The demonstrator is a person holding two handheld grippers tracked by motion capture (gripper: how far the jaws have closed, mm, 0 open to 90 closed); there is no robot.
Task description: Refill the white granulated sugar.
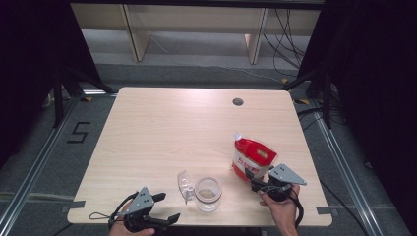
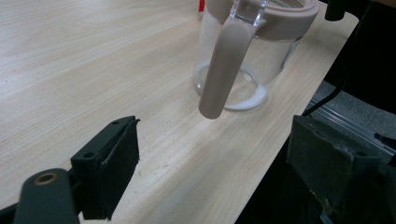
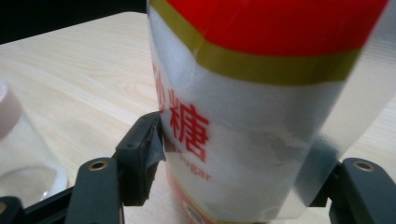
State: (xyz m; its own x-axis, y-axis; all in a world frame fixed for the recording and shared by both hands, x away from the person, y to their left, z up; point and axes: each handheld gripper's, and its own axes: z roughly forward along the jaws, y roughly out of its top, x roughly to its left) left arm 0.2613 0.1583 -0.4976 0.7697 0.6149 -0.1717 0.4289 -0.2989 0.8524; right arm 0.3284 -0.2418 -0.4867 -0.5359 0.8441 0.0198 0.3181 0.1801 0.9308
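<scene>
A red and white sugar bag (image 1: 253, 158) with a small white spout stands upright on the wooden table (image 1: 162, 132) at the front right. My right gripper (image 1: 253, 178) is shut on its lower part, one pad on each side of the bag (image 3: 252, 116). A clear glass jar (image 1: 207, 193) holding a little white powder stands near the front edge, its hinged lid (image 1: 184, 184) swung open to the left. My left gripper (image 1: 168, 206) is open at the front edge, left of the jar. The jar (image 2: 243, 60) lies ahead of its pads (image 2: 116, 158), nothing between them.
A round cable hole (image 1: 238, 102) sits at the table's far right. The table's front edge runs just under both hands. Beyond the far edge are wooden furniture legs and loose cables (image 1: 290, 34) on a grey floor.
</scene>
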